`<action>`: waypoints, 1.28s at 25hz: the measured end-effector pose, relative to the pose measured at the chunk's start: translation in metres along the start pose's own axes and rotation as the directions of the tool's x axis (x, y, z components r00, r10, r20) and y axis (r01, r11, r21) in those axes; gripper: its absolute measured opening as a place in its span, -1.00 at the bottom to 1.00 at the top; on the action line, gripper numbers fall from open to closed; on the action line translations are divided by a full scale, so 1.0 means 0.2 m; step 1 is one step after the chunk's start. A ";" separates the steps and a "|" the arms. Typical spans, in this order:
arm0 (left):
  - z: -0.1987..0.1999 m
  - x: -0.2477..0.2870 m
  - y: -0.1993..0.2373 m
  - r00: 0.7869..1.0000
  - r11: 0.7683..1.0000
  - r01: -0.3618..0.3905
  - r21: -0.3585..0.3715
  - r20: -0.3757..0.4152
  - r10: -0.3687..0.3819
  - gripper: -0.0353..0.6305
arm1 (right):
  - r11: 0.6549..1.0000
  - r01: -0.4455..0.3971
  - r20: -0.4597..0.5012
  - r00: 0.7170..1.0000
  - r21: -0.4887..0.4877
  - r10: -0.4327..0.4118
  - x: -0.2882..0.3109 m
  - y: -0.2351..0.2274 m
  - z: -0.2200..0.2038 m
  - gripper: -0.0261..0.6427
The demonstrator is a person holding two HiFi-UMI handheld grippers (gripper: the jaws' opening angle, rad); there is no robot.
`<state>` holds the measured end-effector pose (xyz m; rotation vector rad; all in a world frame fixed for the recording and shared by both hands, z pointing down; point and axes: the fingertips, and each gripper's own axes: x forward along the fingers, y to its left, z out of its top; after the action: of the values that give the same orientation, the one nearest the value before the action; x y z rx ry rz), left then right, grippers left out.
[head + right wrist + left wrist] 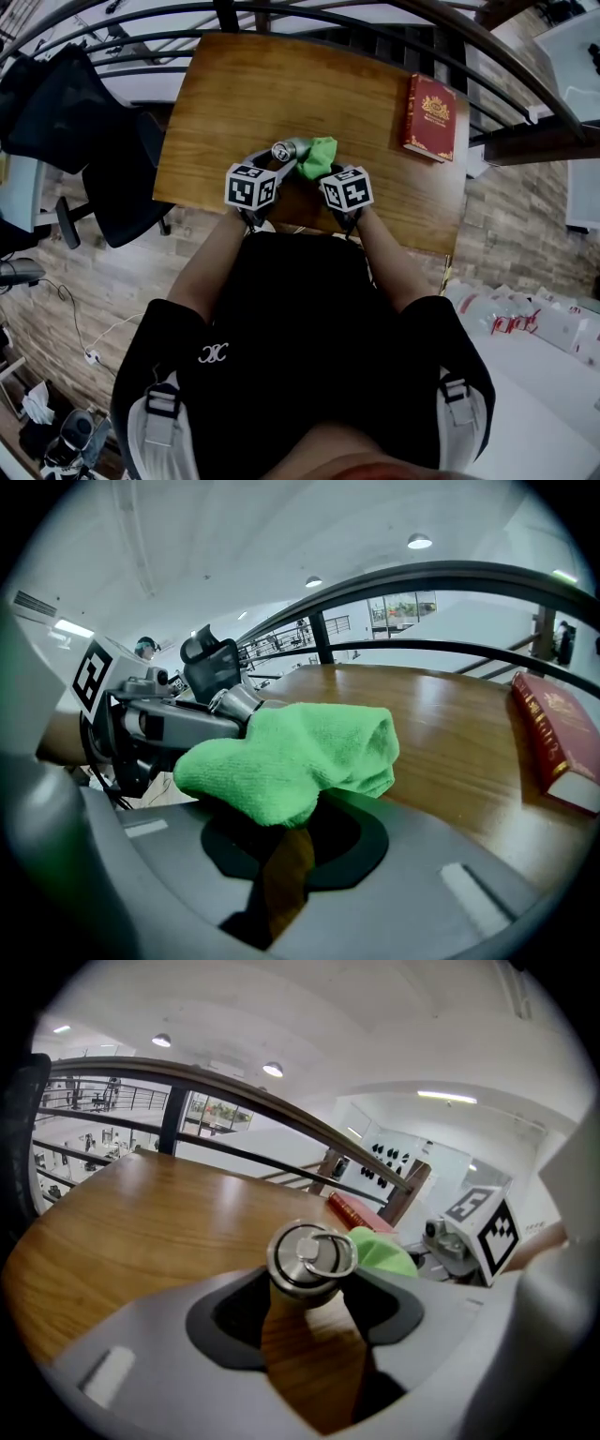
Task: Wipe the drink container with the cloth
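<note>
Green microfibre fills the right gripper: its jaws are pinched down on a bunched fold of the cloth, and the rest billows forward and left over the end of the drink container. Left gripper has its jaws closed around that container, a small steel flask. The ring-topped cap faces back toward the camera and the body runs away between the pads. From the head view the flask lies roughly level, cap end to the left, and the cloth touches its right end. The two grippers sit side by side, almost meeting. Whether the flask rests on the wood or is lifted just clear of it, I cannot tell. My reading is that the wipe is under way, with cloth and metal in contact. The cap and the stretch inside the left jaws show bare, so those parts look yet to be covered, and reaching them would probably need a regrip. How clean the covered end is cannot be seen. All of this sits near the front edge of the wooden table, close to the person's body. Open board runs ahead and to the left, so there is free room for strokes. A red book lies well off to the right, near that edge. A dark railing curves beyond the far side, and a black chair stands off the left corner.
</note>
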<state>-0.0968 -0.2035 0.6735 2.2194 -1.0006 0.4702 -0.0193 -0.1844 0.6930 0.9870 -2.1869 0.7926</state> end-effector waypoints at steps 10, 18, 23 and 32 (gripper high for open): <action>0.00 0.00 0.00 1.000 1.000 0.006 -0.017 -0.021 -0.006 0.00 | 0.997 -0.071 -0.012 0.997 0.020 0.071 0.03 0.16 -0.06 -0.78; 0.00 0.00 -0.02 0.999 1.000 -0.008 0.010 -0.034 0.008 0.00 | 0.985 -0.169 -0.064 0.984 -0.025 0.167 0.05 0.27 -0.13 -0.78; 0.01 0.00 -0.02 0.999 0.999 -0.006 0.053 -0.043 0.008 0.00 | 0.977 -0.193 -0.094 0.978 -0.091 0.185 0.08 0.32 -0.16 -0.78; 0.01 0.01 -0.03 0.998 0.993 0.001 0.122 -0.066 0.007 0.00 | 0.991 -0.071 -0.088 0.994 -0.111 0.061 0.04 0.15 -0.17 -0.78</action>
<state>-0.0912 -0.2034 0.6718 2.2941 -0.9633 0.6177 -0.0380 -0.1470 0.7119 0.8143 -2.1757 0.7171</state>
